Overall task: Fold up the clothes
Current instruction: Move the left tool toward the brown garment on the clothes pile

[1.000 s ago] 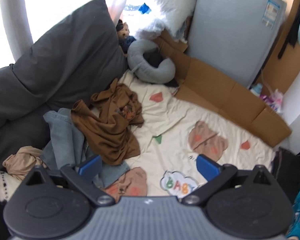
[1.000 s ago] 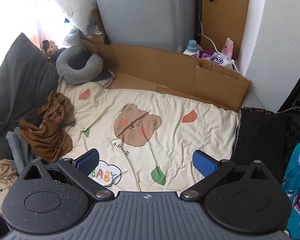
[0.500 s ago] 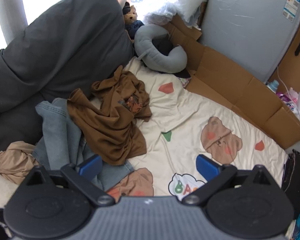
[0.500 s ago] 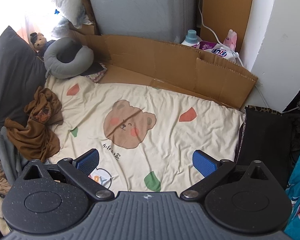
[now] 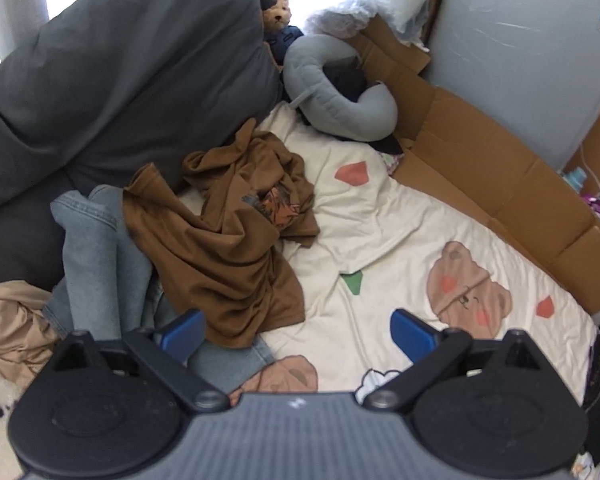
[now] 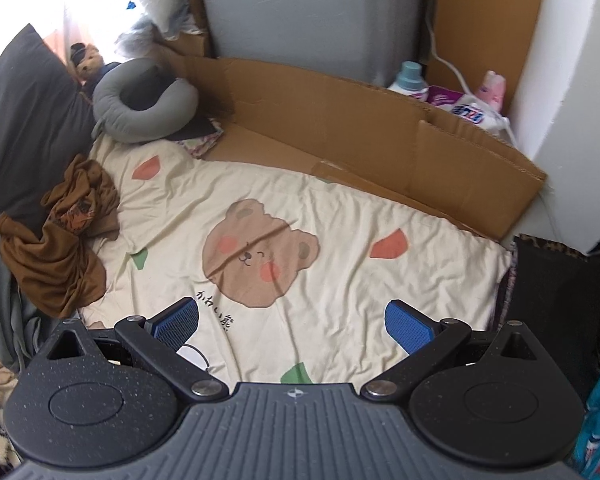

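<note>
Two grippers, both empty, fingers spread wide apart. Cream bear-print blanket (image 6: 340, 216) fills the middle of the right wrist view; nothing laid out on it yet, so folding has not begun by my reading.

Clothes heap sits at the blanket's left edge. Brown shirt (image 5: 228, 240) lies crumpled on top, centre-left of the left wrist view, its long axis running from upper right down to lower left. Blue jeans (image 5: 96, 264) lie under it and to its left; a tan garment (image 5: 12, 320) sits at the lower-left edge.

Left gripper (image 5: 296, 332) is the nearer one: the shirt's lower hem is just above its left finger. Right gripper (image 6: 292, 322) hovers over bare blanket, the shirt (image 6: 56, 248) well apart at mid-left.

Versus a second ago: the left view has closed in on the heap, the shirt larger and more central; the right view has shifted so the bear print sits centred.
</note>
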`<state>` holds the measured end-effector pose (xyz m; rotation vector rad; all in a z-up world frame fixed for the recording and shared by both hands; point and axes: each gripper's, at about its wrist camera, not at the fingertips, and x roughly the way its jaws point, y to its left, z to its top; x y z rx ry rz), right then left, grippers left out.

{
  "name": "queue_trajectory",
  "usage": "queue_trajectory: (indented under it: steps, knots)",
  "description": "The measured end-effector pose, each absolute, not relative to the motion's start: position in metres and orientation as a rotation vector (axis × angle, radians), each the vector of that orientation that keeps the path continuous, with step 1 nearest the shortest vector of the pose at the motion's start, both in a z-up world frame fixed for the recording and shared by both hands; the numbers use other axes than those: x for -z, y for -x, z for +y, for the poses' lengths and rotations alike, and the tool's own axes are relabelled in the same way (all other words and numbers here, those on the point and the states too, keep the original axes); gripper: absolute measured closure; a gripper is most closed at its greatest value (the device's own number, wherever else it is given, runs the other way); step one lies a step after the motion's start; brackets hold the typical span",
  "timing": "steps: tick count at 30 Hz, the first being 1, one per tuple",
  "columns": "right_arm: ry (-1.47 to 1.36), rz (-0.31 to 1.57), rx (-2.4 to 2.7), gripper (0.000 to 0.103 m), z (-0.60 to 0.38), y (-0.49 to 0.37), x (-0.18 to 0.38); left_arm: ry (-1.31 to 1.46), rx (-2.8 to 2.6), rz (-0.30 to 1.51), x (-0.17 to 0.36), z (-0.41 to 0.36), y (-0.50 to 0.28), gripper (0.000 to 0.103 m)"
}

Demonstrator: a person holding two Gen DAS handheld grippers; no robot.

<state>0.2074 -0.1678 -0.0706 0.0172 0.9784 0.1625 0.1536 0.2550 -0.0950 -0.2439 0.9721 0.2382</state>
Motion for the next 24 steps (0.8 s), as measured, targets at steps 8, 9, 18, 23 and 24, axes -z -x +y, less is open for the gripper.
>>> queue_trajectory:
  steps: [8, 9, 18, 23, 24]
  knots:
    - [-0.022, 0.967, -0.180, 0.001, -0.167, -0.230, 0.094, 0.244, -0.256, 0.938, 0.123, 0.262, -0.168, 0.006]
    - [-0.017, 0.962, -0.180, 0.001, -0.166, -0.232, 0.097, 0.244, -0.259, 0.934, 0.126, 0.262, -0.170, 0.006]
    - [-0.006, 0.969, -0.163, 0.001, -0.174, -0.241, 0.138, 0.249, -0.294, 0.899, 0.152, 0.267, -0.176, 0.007]
    - [0.007, 0.934, -0.177, 0.001, -0.171, -0.240, 0.153, 0.236, -0.347, 0.859, 0.158, 0.270, -0.180, 0.010]
    - [0.003, 0.928, -0.182, 0.001, -0.170, -0.239, 0.156, 0.230, -0.352, 0.845, 0.160, 0.271, -0.181, 0.010]
